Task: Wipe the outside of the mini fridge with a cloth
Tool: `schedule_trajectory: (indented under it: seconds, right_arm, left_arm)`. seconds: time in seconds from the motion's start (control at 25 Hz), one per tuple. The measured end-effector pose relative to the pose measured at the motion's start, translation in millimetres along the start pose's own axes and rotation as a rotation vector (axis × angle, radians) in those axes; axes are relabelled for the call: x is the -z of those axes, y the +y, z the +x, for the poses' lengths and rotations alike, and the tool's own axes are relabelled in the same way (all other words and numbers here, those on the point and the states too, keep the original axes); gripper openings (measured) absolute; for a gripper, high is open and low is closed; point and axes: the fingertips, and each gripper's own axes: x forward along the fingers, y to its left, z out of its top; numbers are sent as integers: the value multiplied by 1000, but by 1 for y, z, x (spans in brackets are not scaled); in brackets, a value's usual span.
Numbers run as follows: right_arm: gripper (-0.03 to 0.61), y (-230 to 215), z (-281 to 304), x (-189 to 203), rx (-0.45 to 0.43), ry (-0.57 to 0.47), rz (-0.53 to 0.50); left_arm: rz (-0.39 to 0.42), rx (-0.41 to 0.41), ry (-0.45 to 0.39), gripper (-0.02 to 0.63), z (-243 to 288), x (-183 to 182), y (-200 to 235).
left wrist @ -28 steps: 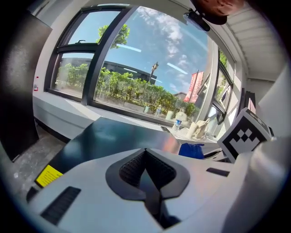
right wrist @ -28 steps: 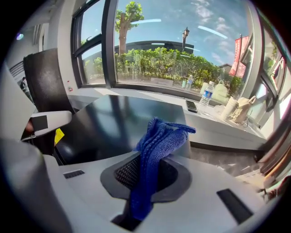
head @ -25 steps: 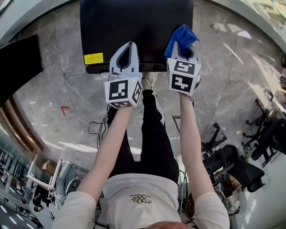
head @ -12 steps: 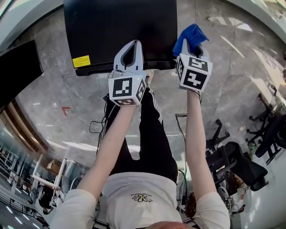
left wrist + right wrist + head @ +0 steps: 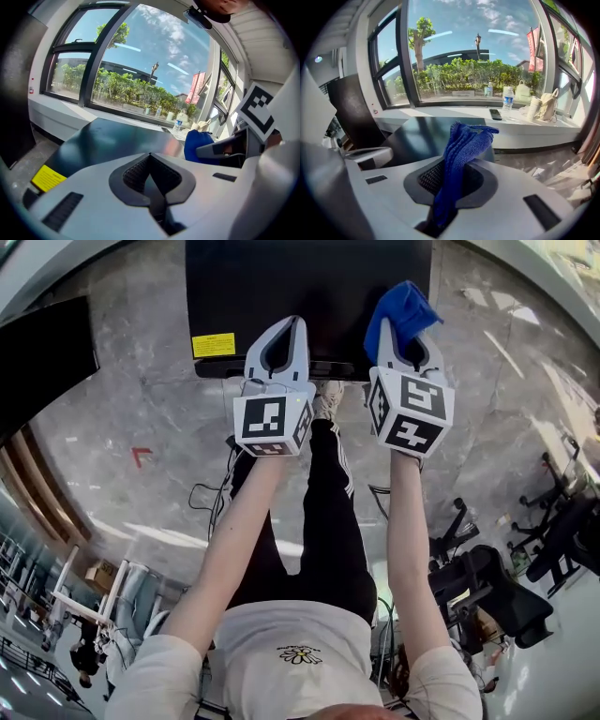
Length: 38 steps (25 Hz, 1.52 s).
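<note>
Looking steeply down on the mini fridge (image 5: 309, 296) — a black box on the grey marble floor (image 5: 122, 418), just ahead of the person's feet, with a yellow label (image 5: 213, 344) at its near left edge. Pinches the blue cloth (image 5: 401, 307) in the right gripper (image 5: 403, 332), with jaws drawn narrow on a bunched fold and a loose tuft left sticking out past the tips. Probably gripped that way so that soft fabric, not hard plastic, meets the fridge. Hangs over the right near corner of the top, with the cloth just above the surface or barely on it; cannot tell contact from any view.

Holds the left gripper (image 5: 281, 329) just beside the right one, over the near edge, with jaws pressed together on nothing. Likely parked there out of the wiping path, or ready to steady the box. Seen along the right gripper's jaws, a dark glossy top running away toward a window sill with a water bottle (image 5: 507, 103) and a phone (image 5: 496, 114), both well apart from the work.

Judging from this, somewhere in wiping the top or about to begin it, with the sides hard to reach from this stance. Calls next for lowering the tuft flat and sweeping across — gently, to avoid dragging the cloth out of the grip
</note>
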Motion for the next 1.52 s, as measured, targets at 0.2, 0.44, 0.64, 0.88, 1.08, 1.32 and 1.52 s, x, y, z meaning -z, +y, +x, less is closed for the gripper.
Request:
schedule_trajectory:
  seconds: [0.2,0.44,0.64,0.88,1.08,1.32,1.52]
  right_arm:
    - [72,122,6,-6,-153,9,-63]
    - [71,240,24,-3,-280,36,-128]
    - [72,300,27,-3,-329,57,-114]
    - [72,338,35,7,-331,103,-149]
    - [72,327,52,26,-274,144,-271]
    - [72,326,55,24,-289,138,-320]
    - [72,298,52,28,-282,127,-255]
  left_arm:
    - [-10,-98,-6,5,-48,-6,79]
    - [-38,-212,-21,5,-98,-8,174]
    - [-61,-289,-29,5,-139,-5,234]
    - [-111,-352,-52,5,-168,-1,271]
    - [-142,-377,-42,5,-171,12,268]
    - [-104,-351,-36,5,-152,10,247]
    - [-57,-280,-25,5,-120,2,211]
